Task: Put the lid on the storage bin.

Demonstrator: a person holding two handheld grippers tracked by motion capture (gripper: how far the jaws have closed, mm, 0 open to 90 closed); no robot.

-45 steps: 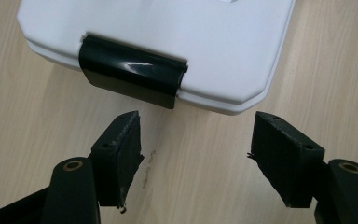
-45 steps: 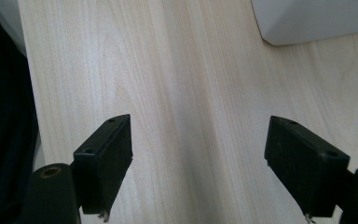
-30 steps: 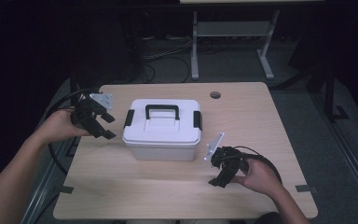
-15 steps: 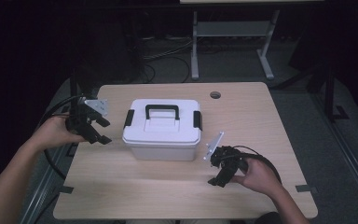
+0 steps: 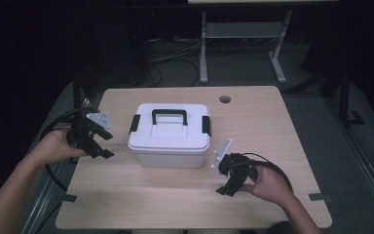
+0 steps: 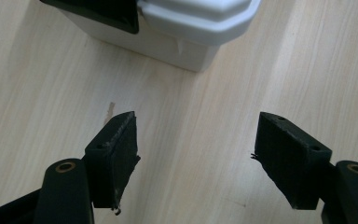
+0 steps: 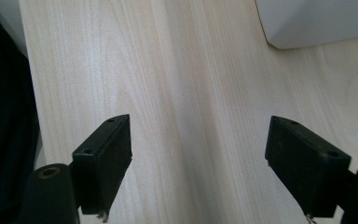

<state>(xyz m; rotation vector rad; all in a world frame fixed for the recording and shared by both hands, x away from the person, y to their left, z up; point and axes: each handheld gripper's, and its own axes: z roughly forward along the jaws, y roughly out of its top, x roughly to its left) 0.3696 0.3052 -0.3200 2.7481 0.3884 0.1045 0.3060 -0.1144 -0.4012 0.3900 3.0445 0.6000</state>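
A white lidded box with a black handle and black side latches stands in the middle of the wooden table. My left gripper is just left of the box, apart from it, jaws open and pointing at its left side. In the left gripper view the open gripper holds nothing, and the box's corner with one latch lies ahead. My right gripper rests at the box's front right, open. In the right gripper view that gripper is over bare wood, with the box corner at the upper right.
A round cable hole sits near the table's far edge. Black cables trail from both grippers over the table's sides. Behind the table are a metal frame and loose cables on the dark floor. The table edge runs close to the right gripper.
My left hand has drifted a little toward the near left and lower, drawing slightly away from the box. The right hand and the box have stayed put.
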